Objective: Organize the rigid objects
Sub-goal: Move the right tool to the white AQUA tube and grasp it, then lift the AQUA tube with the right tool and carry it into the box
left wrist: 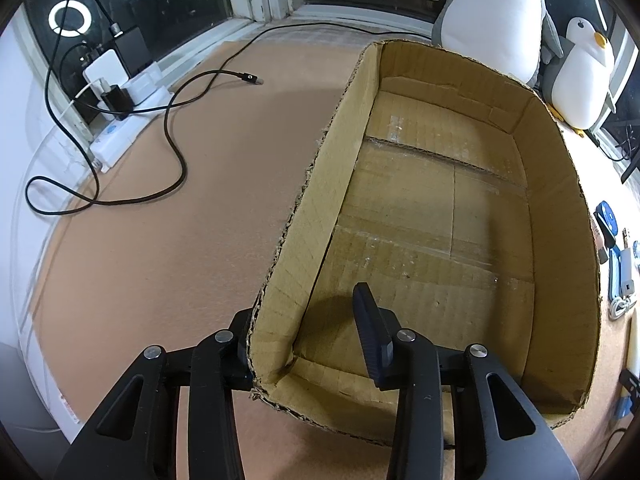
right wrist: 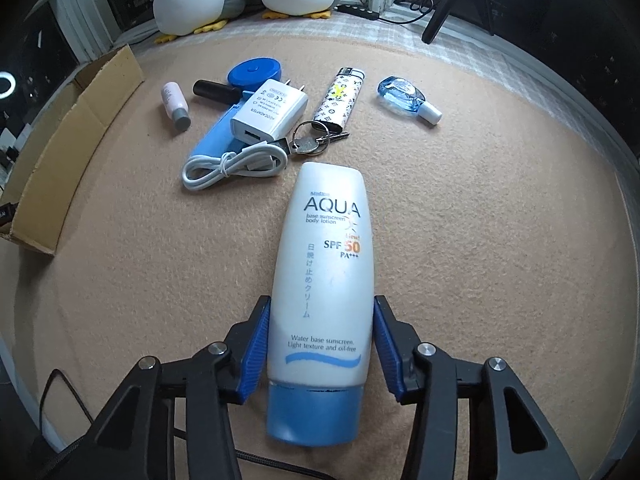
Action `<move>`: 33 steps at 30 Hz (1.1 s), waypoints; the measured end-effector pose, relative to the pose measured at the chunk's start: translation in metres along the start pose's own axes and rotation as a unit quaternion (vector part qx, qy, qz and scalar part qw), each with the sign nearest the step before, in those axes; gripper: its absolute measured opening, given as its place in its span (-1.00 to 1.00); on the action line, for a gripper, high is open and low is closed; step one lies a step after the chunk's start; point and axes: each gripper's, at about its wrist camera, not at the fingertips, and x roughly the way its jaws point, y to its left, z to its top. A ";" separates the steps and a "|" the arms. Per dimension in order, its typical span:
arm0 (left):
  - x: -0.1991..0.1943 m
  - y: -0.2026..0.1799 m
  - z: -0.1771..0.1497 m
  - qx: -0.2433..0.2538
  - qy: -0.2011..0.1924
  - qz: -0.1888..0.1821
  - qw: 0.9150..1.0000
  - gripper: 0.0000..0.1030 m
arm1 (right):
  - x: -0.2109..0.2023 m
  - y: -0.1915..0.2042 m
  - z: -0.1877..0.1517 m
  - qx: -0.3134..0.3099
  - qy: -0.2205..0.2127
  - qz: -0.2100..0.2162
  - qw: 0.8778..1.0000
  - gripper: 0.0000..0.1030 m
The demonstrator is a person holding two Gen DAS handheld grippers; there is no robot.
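Note:
A white sunscreen tube with a blue cap lies on the tan mat, cap toward me. My right gripper has its blue pads against both sides of the tube's lower body. Beyond it lie a white charger, a coiled white cable, keys, a patterned lighter, a small blue bottle and a pink vial. My left gripper straddles the near left corner of the empty cardboard box, one finger outside the wall and one inside, shut on it.
A power strip and a looping black cable lie left of the box by the window. Penguin plush toys stand behind the box. A blue case and a blue round disc sit among the items.

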 end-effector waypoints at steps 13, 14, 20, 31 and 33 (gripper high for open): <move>0.001 0.001 0.001 -0.001 0.000 -0.001 1.000 -0.31 | -0.009 -0.013 -0.003 0.053 -0.018 0.062 0.996 -0.14; 0.001 0.001 0.001 -0.001 0.000 -0.001 1.000 -0.31 | -0.010 -0.014 -0.003 0.060 -0.018 0.069 0.996 -0.14; 0.001 0.001 0.000 -0.001 0.000 -0.001 1.000 -0.31 | -0.020 -0.009 0.001 0.065 -0.036 0.085 0.994 -0.14; 0.001 0.000 0.000 -0.001 0.000 -0.001 1.000 -0.31 | -0.058 0.039 0.037 0.006 -0.092 0.106 0.990 -0.14; 0.001 0.001 0.001 -0.001 0.000 -0.001 1.000 -0.31 | -0.062 0.053 0.048 -0.009 -0.099 0.114 0.988 -0.14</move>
